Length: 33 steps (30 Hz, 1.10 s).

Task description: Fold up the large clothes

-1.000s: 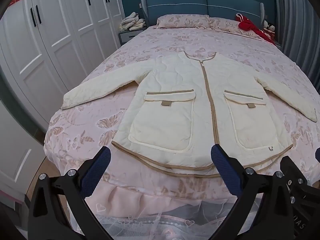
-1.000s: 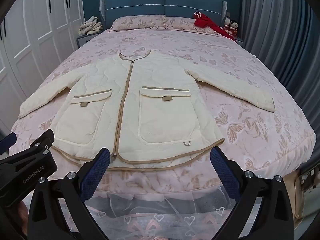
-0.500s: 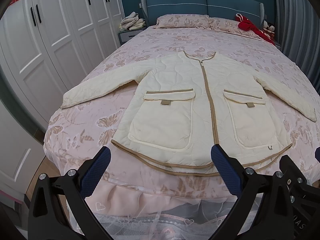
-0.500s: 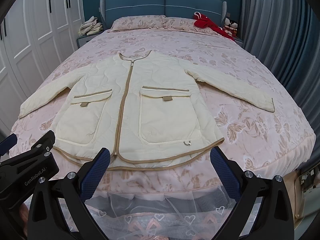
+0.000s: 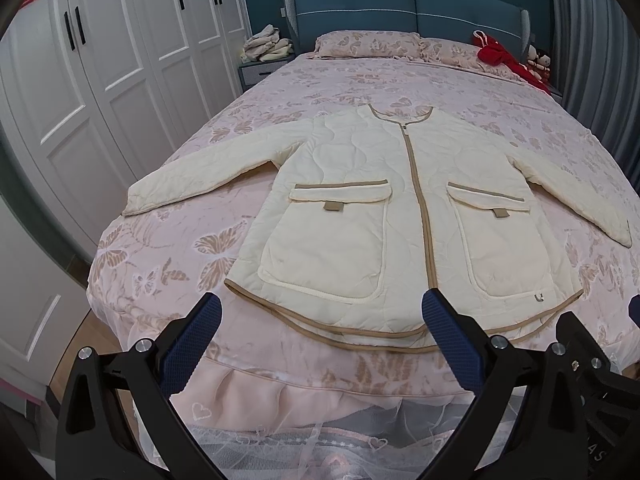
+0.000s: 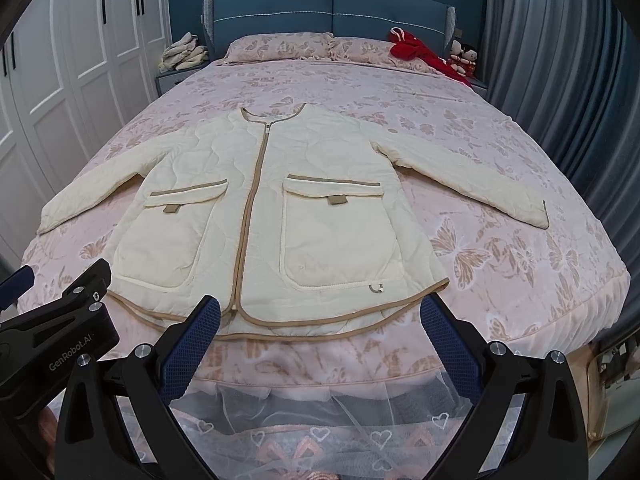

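Jacket (image 5: 400, 216) lies flat, zipped, sleeves spread on bed (image 6: 500, 152) (ready for folding). Left gripper (image 5: 320, 344) and right gripper (image 6: 320, 340) hover at hem, jaws wide apart, empty.

We are looking at a cream quilted jacket (image 5: 404, 216) (image 6: 260, 216) lying flat and face up on the bed, zipped closed, collar pointing toward the headboard. Tan trim is running along its zipper, neckline, curved hem and both flap pockets. Both sleeves are spreading outward and slightly down. The hem is resting near the foot edge, showing a doubled tan line.
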### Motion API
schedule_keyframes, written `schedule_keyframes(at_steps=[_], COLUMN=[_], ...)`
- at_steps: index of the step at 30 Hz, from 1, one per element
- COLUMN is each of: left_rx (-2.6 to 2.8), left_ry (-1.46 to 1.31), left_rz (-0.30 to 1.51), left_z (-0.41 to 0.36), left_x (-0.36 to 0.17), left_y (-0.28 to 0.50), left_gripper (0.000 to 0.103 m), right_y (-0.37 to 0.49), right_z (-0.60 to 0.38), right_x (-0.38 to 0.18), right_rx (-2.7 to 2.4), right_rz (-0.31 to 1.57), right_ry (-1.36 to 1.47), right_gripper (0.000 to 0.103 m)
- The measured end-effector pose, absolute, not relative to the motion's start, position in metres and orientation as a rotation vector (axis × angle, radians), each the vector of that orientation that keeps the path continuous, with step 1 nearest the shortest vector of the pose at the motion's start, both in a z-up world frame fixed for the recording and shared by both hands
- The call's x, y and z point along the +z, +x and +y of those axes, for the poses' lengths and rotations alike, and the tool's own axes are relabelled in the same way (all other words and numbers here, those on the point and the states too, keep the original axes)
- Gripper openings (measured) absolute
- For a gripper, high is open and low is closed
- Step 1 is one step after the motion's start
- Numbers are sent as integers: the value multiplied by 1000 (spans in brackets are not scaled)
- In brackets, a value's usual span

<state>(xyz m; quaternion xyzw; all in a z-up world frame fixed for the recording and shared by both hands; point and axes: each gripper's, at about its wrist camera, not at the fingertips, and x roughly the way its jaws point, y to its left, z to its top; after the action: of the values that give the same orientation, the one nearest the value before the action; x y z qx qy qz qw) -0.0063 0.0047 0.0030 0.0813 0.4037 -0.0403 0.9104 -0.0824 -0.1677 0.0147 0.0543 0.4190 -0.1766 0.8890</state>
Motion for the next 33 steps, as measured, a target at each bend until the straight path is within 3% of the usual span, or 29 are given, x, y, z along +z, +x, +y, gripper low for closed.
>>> schedule_keyframes(at_steps=[33], left_rx=[-81], left_ry=[162], left_rz=[832], left_z=[9], left_x=[5], left_y=[-6], left_gripper=[98], right_y=[-83], right_z=[-166], right_x=[18], right_rx=[-366], right_rz=[864], right_ry=[108], right_gripper=[98])
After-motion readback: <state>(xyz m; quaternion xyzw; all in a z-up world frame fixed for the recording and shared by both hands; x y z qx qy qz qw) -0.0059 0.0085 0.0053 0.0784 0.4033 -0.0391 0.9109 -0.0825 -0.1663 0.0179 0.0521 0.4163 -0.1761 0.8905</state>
